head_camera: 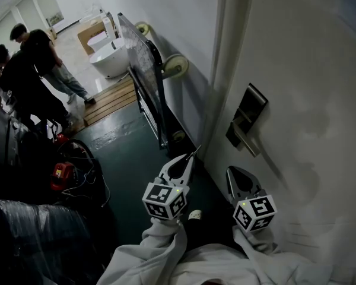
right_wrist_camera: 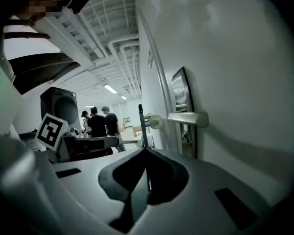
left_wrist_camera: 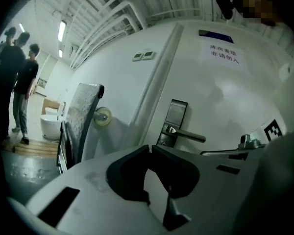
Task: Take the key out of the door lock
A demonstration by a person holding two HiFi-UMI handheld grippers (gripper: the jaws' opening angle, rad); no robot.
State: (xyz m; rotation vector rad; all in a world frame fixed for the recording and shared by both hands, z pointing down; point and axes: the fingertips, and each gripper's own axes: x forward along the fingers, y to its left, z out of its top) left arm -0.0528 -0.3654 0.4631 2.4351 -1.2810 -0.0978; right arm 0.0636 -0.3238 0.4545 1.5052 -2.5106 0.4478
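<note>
Left hand-held gripper (head_camera: 190, 158), right hand-held gripper (head_camera: 236, 174): both pinched shut, empty, well short of lock. Likely key: small metal stub (right_wrist_camera: 186, 137) under lever (right_wrist_camera: 187, 118), unconfirmed. You open right jaws, come in beneath lever, pinch its head squarely, pull straight out, no twist. Lock plate (head_camera: 249, 108): dark metal, tall rectangle. Lever: rounded satin bar. Door (head_camera: 308, 70): smooth, white.
</note>
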